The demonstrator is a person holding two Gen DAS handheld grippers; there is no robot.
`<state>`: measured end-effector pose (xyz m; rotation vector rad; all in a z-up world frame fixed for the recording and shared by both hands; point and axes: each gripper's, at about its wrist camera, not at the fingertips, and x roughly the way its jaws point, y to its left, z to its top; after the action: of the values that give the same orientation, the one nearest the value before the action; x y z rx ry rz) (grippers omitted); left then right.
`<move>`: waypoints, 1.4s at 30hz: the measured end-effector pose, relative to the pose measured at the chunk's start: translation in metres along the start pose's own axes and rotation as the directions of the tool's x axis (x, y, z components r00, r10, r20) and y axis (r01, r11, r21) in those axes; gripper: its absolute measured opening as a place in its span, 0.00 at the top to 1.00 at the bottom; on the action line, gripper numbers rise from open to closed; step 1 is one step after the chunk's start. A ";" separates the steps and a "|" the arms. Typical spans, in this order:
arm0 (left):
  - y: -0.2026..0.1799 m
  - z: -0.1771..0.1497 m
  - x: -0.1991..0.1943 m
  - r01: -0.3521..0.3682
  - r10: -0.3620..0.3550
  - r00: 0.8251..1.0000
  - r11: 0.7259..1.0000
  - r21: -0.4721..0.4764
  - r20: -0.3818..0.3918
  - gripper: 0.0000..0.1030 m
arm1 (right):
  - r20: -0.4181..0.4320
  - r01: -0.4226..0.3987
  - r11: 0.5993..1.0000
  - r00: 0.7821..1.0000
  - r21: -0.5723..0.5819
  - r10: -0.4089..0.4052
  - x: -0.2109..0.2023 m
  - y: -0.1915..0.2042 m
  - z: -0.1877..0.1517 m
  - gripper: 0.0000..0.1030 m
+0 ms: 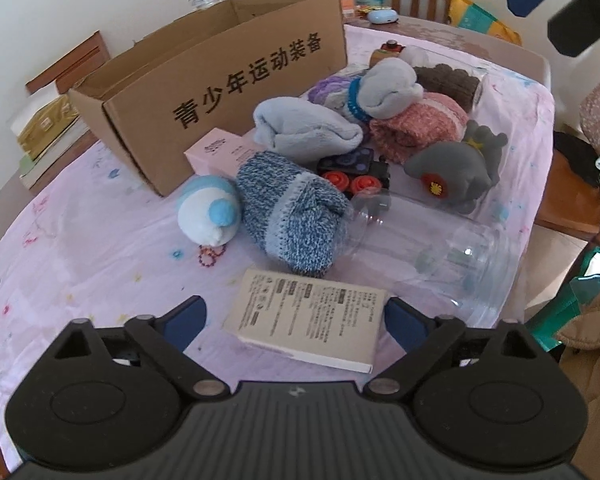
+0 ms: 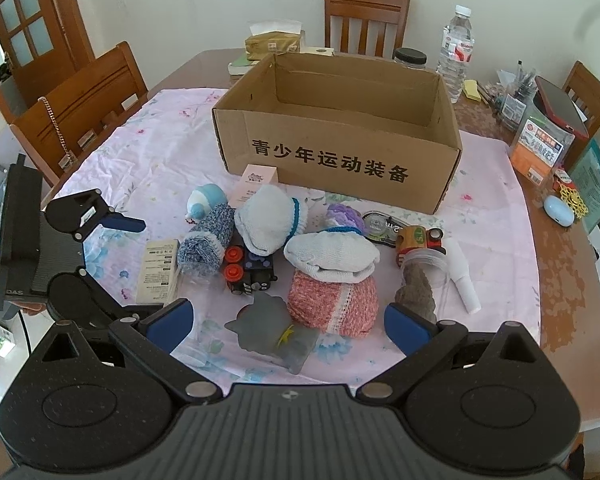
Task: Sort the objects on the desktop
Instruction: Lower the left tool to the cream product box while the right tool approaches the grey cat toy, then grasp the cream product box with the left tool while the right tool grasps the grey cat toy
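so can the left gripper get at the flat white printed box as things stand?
Probably yes. The left gripper is open, the white box lies flat between its fingers with nothing on top; the clear jar is close alongside.

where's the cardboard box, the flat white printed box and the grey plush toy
cardboard box [image 2: 340, 160]: right wrist view, on its printed front wall
flat white printed box [image 1: 306, 312]: left wrist view, on its printed top face
grey plush toy [image 1: 454, 170]: left wrist view, on its body

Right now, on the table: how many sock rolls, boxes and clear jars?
Sock rolls: 6
Boxes: 3
Clear jars: 2
Total: 11
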<state>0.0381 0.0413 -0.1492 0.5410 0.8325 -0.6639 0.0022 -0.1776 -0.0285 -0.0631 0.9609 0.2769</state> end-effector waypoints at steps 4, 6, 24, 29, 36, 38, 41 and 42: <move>0.002 0.000 0.003 0.023 -0.023 1.000 1.000 -0.006 -0.008 0.14 | -0.001 0.005 1.000 1.000 0.005 -0.005 0.000 0.001 -0.001 0.00; 0.003 -0.001 0.004 0.034 -0.034 0.999 0.999 -0.010 -0.013 0.16 | 0.000 0.008 1.000 1.000 0.006 -0.008 0.000 0.001 -0.001 0.00; 0.015 -0.001 -0.018 0.011 -0.009 1.000 0.997 -0.081 0.026 0.17 | -0.022 -0.007 0.999 1.000 -0.046 0.006 0.015 0.015 -0.011 0.00; 0.016 -0.004 -0.025 0.000 0.002 1.000 0.995 -0.098 0.025 0.17 | -0.025 -0.027 0.998 0.999 -0.060 0.026 0.017 0.021 -0.013 0.00; 0.015 -0.008 -0.039 -0.023 0.027 0.999 0.991 -0.131 0.027 0.17 | -0.036 -0.039 0.997 0.999 -0.066 0.037 0.029 0.022 -0.019 0.00; 0.014 -0.009 -0.041 -0.022 0.026 0.999 0.990 -0.139 0.027 0.17 | -0.048 -0.022 0.998 0.999 -0.055 0.019 0.035 0.022 -0.020 0.00; 0.013 -0.010 -0.043 -0.030 0.033 0.999 0.989 -0.144 0.025 0.17 | -0.060 -0.020 0.999 0.998 -0.028 0.019 0.045 0.017 -0.023 0.00; 0.013 -0.010 -0.044 -0.027 0.032 0.999 0.989 -0.147 0.026 0.17 | -0.068 -0.013 1.000 0.998 -0.019 0.011 0.048 0.016 -0.024 0.00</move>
<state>0.0207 0.0712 -0.1170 0.4093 0.8380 -0.5769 0.0054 -0.1564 -0.0805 -0.0849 1.0266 0.2967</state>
